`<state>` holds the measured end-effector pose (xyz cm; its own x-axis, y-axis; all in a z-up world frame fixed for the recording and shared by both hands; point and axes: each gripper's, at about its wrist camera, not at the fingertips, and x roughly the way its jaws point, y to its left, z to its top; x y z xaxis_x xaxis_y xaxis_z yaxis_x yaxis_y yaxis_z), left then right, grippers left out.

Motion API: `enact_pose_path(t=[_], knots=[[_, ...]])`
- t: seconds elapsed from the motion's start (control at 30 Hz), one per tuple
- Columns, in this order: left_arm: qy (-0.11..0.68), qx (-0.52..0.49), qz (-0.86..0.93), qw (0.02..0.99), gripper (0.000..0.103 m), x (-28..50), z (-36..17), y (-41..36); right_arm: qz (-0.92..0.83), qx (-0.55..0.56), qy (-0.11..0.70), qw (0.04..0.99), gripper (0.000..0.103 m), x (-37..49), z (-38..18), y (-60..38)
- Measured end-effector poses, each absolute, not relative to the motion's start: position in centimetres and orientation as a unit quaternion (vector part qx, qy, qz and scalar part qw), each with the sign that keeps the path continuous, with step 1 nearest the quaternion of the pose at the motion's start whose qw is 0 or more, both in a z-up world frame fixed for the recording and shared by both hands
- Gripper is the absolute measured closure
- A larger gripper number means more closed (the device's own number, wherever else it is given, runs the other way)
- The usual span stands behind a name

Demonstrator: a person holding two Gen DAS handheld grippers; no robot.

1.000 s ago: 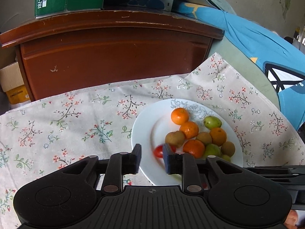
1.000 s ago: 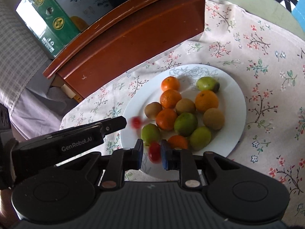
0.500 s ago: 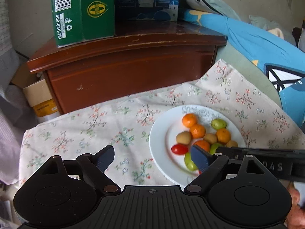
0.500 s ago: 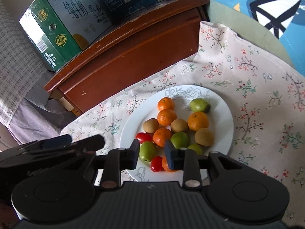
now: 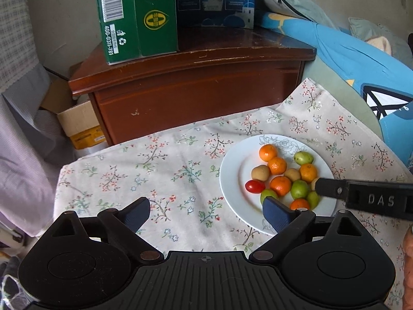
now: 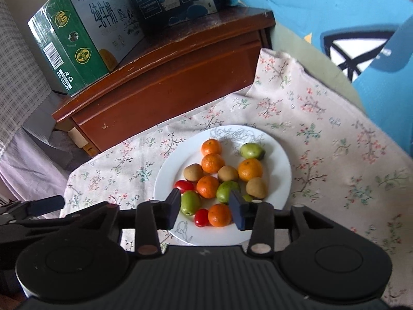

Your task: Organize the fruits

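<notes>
Many small fruits (image 6: 211, 186) on plate (image 6: 281, 165)

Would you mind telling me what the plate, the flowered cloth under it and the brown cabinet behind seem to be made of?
Plate: probably glazed ceramic; smooth glossy white with a fine printed flower outline.
Flowered cloth: woven fabric, matte; it creases and drapes.
Brown cabinet: wood or veneer, reddish lacquer, scuffed pale along the top edge.
</notes>
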<state>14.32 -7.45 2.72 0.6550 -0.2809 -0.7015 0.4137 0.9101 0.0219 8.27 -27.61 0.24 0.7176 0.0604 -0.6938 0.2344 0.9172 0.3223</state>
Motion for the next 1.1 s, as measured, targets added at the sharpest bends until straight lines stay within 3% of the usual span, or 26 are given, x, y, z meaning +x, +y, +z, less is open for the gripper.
enact_pose_path(t=[0.3, 0.5, 0.67, 1.1], knots=[[0.388, 0.073, -0.167, 0.904, 0.006, 13.7, 2.7, -6.4, -0.085, 0.190, 0.372, 0.905, 0.029, 6.8, 1.7, -27.6], [0.401, 0.079, -0.155, 0.899, 0.006, 13.9, 2.1, -6.6, -0.112, 0.179, 0.387, 0.898, 0.017, 5.6, 1.3, -27.4], [0.408, 0.085, -0.154, 0.896, 0.006, 14.1, 1.5, -7.1, -0.121, 0.160, 0.408, 0.891, 0.011, 5.9, 0.5, -27.0], [0.429, 0.091, -0.140, 0.888, 0.006, 14.7, -0.2, -7.5, -0.141, 0.139, 0.436, 0.878, 0.010, 6.7, -1.5, -26.6]])
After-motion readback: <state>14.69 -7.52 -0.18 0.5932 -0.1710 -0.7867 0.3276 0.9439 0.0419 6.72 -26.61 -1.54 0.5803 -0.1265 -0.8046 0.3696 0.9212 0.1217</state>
